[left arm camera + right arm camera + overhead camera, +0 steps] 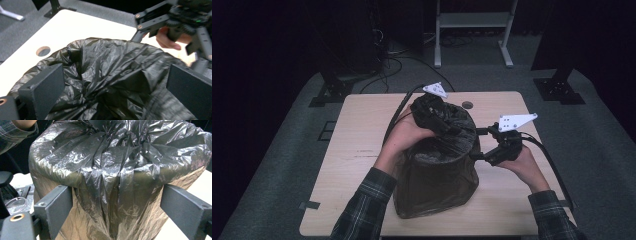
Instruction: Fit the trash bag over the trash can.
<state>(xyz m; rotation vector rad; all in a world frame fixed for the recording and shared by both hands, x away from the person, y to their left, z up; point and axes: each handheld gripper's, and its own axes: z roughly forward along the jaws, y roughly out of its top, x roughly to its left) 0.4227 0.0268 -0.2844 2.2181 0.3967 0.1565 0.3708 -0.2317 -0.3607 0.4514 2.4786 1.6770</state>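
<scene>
A brownish bin (432,190) lined with a black plastic bag (457,122) stands in the middle of the wooden table (357,130). My left gripper (448,127) hovers over the bin's mouth, open, its jaws wide on either side of the crumpled bag (112,67). My right gripper (477,144) is at the bin's right side near the rim, also open. In the right gripper view the jaws of the right gripper (116,205) flank a gathered pleat of the bag (112,165) that hangs over the bin's wall (82,225). The right gripper (150,22) also appears in the left gripper view.
A round hole (467,105) sits in the table behind the bin. A white frame (472,20) stands on the floor at the back, with black stand feet at the left (332,90) and right (559,87). Bare table lies left of the bin.
</scene>
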